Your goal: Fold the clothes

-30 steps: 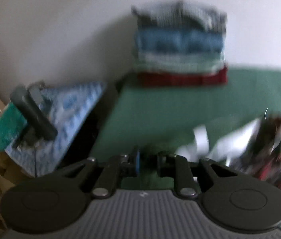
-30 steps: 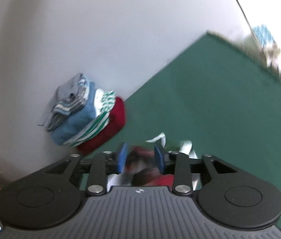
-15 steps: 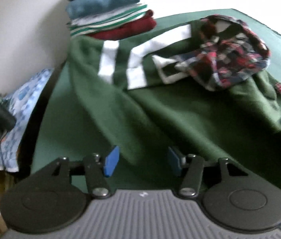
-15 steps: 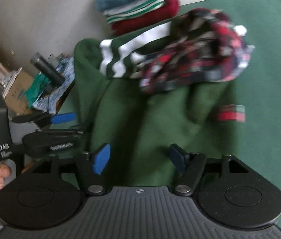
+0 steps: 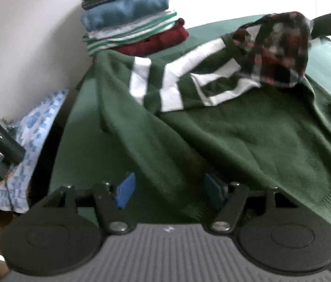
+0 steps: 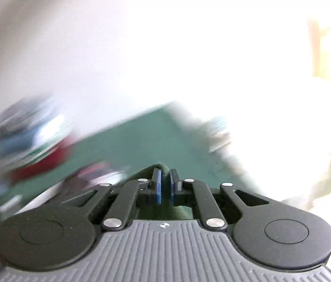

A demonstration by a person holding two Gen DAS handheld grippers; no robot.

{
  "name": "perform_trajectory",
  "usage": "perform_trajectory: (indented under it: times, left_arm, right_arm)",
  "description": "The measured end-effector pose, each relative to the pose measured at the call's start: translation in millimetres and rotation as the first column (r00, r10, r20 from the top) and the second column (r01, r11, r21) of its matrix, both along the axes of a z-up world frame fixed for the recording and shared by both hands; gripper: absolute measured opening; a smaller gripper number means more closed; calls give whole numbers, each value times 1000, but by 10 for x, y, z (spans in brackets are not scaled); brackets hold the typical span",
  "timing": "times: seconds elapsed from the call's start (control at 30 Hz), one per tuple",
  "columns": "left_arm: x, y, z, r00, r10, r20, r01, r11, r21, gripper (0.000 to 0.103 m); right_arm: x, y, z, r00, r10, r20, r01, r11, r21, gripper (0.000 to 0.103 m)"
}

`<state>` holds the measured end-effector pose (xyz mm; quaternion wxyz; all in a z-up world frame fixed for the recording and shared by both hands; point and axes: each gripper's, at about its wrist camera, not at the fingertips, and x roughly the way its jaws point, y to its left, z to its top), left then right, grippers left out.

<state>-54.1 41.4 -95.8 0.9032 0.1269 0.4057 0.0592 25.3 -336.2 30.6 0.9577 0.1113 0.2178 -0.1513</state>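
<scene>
Change, right side: the right gripper (image 6: 165,185) has swung up and away from the spread garment it faced half a second back; its view is now smeared, with wall and the far bench (image 6: 146,134) ahead.
Right fingers: closing, nearly together, with a fold of green cloth between the blue pads (image 6: 157,188); they appear to be pinching it.
Change, left side: the left gripper (image 5: 169,189) has settled low over the near part of the green sweater (image 5: 247,136), closer than a second ago.
Left fingers: opening, wide apart, the cloth lying under and between them but not pressed.
Where the garment is: the green sweater lies spread across the green bench, a white-striped sleeve (image 5: 156,82) folded over its upper part and a plaid shirt (image 5: 278,54) bunched on its far right shoulder.
Meaning for the task: likely a lift of one sweater part on the right while the left readies a second grasp; the fold itself is not yet made.
Edges: the bench's left edge drops off just beside the sweater's left side; the ribbed hem (image 5: 329,202) lies near the front right.
Open room: bare bench at far right; the folded stack (image 5: 132,21) touches or nearly touches the sweater's top left corner, so little room there.
</scene>
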Motion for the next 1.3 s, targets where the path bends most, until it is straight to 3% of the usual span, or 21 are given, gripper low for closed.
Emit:
perform_trajectory:
  times: [0.07,0.1,0.13,0.2,0.27,0.33,0.43,0.53,0.6,0.63,0.67,0.7,0.77,0.83,1.0,1.03,1.1,1.17,1.23,1.3]
  left_arm:
    - [0,57,92,1000,-2,24,2,1000,-17,69]
    - [3,65,157,999,-14,44,15,1000,-24,69]
    - [7,64,229,997,-32,68,34,999,-31,69]
    - [45,22,353,991,-85,105,91,995,-50,70]
    - [128,-85,413,981,-147,124,156,986,-60,71]
    - [230,-266,386,971,-206,124,213,976,-49,71]
    - [388,-609,217,951,-295,93,299,954,-23,71]
    - [574,-854,-4,938,-344,40,345,938,-27,69]
    - [722,-924,-141,940,-341,3,341,939,-41,69]
    - [802,-911,-194,943,-333,-13,332,942,-53,69]
    - [870,-873,-230,947,-321,-26,318,946,-65,69]
    - [936,-821,-257,951,-306,-36,303,950,-75,69]
    - [1049,-663,-259,963,-269,-30,265,961,-82,69]
    - [1162,-477,-242,976,-216,-13,215,975,-63,69]
    - [1551,179,-138,1000,-22,11,22,999,25,70]
    - [1644,341,-113,1000,26,10,-26,999,45,70]
    - [1792,642,-73,992,122,11,-123,989,81,70]
    - [1865,909,-30,981,193,19,-194,976,98,71]
    - [1852,1104,3,972,234,19,-235,968,84,68]
    - [1746,1212,43,968,252,19,-253,966,46,67]
  right_arm:
    - [-113,-134,59,995,-84,47,84,996,3,70]
    - [-156,-138,33,997,-52,63,49,998,45,73]
    - [-197,-131,-2,997,-8,79,0,996,93,70]
    - [-113,72,-187,987,158,19,-159,978,136,69]
    - [18,333,-418,947,315,-62,-298,935,192,64]
    - [153,594,-660,886,445,-129,-398,873,280,63]
    - [461,960,-932,826,540,-162,-440,797,414,64]
    - [851,1135,-1113,796,567,-212,-423,772,475,67]
    - [1063,1244,-1206,784,569,-249,-395,766,507,64]
    - [1132,1318,-1238,779,569,-265,-381,764,521,48]
    - [1186,1336,-1239,764,589,-263,-385,744,545,12]
    - [1237,1345,-1234,748,612,-258,-393,721,571,7]
    - [1311,1360,-1157,738,628,-246,-400,702,589,8]
    - [1496,1370,-1057,729,658,-186,-423,647,634,7]
    - [2137,1388,-594,762,644,72,-504,519,690,7]
    - [2264,1423,-534,757,641,130,-534,490,689,8]
    - [2507,1507,-503,734,649,200,-576,439,689,19]
    - [2582,1560,-553,738,654,167,-566,464,681,62]
    - [2533,1584,-615,751,647,133,-556,509,657,61]
    - [2349,1552,-686,737,666,116,-581,537,612,61]
